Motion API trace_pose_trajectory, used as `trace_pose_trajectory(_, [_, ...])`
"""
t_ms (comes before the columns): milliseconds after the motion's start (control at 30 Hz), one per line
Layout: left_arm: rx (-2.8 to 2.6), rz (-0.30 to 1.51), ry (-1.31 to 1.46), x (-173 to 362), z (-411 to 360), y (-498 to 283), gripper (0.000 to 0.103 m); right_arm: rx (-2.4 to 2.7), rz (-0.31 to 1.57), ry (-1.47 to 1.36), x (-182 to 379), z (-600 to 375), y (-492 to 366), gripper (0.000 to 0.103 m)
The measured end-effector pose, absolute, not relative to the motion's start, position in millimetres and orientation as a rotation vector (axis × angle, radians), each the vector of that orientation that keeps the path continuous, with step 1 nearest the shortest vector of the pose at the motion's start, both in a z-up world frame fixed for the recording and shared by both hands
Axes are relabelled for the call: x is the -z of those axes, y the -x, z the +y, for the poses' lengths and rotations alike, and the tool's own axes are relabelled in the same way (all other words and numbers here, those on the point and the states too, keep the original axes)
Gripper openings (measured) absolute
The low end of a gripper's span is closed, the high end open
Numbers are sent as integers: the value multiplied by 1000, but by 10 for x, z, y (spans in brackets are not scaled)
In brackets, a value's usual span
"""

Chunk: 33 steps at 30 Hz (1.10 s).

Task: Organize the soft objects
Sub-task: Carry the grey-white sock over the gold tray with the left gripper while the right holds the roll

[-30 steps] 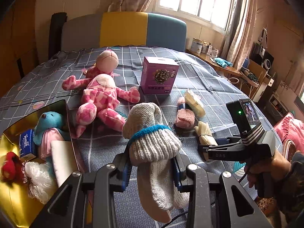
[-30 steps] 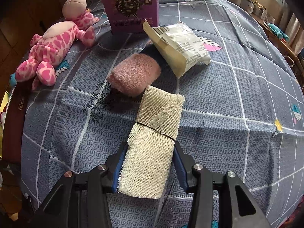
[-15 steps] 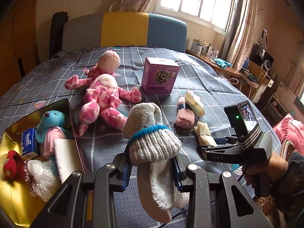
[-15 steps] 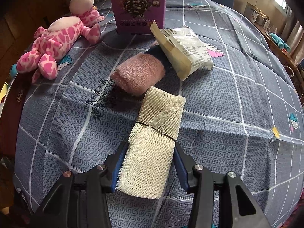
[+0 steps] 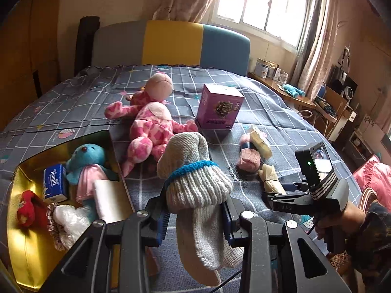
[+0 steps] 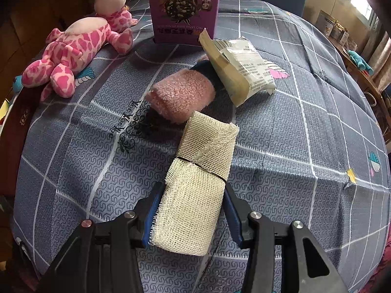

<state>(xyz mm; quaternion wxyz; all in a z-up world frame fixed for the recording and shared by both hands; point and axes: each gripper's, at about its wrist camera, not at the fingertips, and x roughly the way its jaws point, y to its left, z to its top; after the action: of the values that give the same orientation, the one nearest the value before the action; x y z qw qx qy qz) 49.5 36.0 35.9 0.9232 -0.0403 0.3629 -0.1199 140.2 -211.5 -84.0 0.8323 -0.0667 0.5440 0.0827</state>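
My left gripper (image 5: pixel 194 216) is shut on a grey knitted sock roll (image 5: pixel 195 178) with a blue band, held above the bed. My right gripper (image 6: pixel 191 210) is shut on a cream gauze roll (image 6: pixel 195 188) whose far end rests on the bedspread; it also shows in the left wrist view (image 5: pixel 270 178). A golden box (image 5: pixel 22 239) at the left holds a blue plush toy (image 5: pixel 84 158), a red toy, a tissue pack and white items. A pink plush giraffe (image 5: pixel 149 124) lies on the bed (image 5: pixel 256 112). A pink fuzzy sock roll (image 6: pixel 182 97) lies just beyond the gauze.
A purple carton (image 6: pixel 184 12) stands behind the pink roll. A crinkled snack packet (image 6: pixel 242 66) lies to its right. A desk with tins (image 5: pixel 268 69) and a blue toy stands by the window, right of the bed.
Both grippers have drawn back and risen slightly with their loads. The golden box and giraffe have shifted right in the left wrist view. Both grips are unchanged.
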Motion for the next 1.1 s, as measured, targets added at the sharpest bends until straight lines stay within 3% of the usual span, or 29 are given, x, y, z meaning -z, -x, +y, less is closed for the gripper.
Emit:
trace_pose_trajectory(333, [85,760,225,-399,1432,-376,36,-178,1148,167,820,-2080,-1380,48])
trace_pose_trajectory(600, [-152,862,320,-16,2587,-111,36,-176,1144,184,807,-2065,-1370,48])
trace_pose_trajectory(933, [-208,1002,257,556,2766,-336,39,-176,1143,184,809,-2068,-1372,48])
trace_pose_trajectory(1100, [-235,1025,253,730,2752,-398,48,-175,1142,181,812,-2074,-1383,48])
